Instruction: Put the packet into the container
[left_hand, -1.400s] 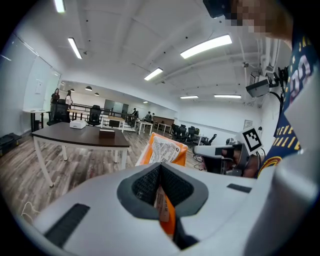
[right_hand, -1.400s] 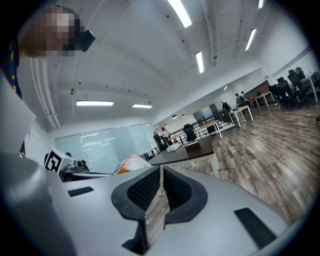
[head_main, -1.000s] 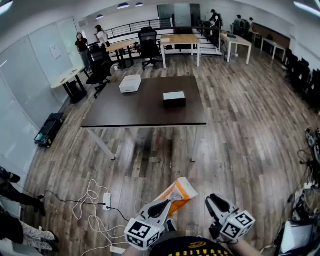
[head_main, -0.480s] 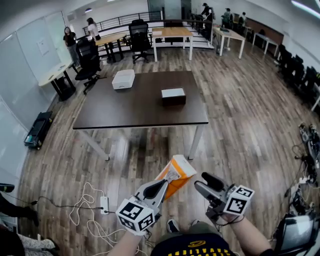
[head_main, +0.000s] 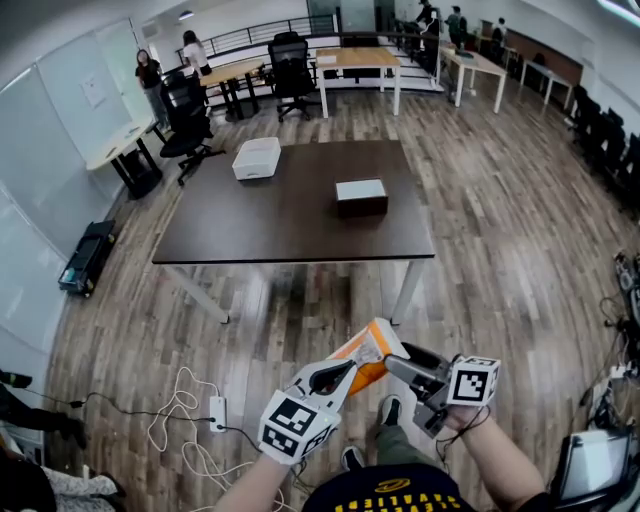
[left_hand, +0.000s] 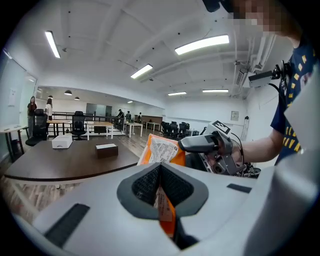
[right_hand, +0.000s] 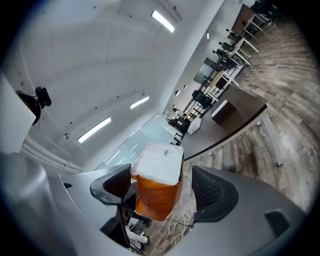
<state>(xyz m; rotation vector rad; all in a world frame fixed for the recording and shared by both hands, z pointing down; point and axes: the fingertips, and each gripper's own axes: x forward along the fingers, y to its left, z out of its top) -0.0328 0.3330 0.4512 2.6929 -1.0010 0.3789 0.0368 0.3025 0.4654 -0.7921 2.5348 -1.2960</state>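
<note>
orange packet (head_main: 368, 351) sits pinched by one edge in the left tool (head_main: 338, 376), whose jaws are closed tight on it, above the wooden floor (head_main: 500, 250). right tool (head_main: 408, 366) has just been opening; its jaws stand wide either side of the packet without pressing. well apart, a dark box (head_main: 361, 196) rests on the counter (head_main: 290, 225).

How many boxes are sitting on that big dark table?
2. A white box sits near the far left corner of the table. A dark box with a pale top sits right of the middle. The whole tabletop shows, so none seems hidden.
</note>
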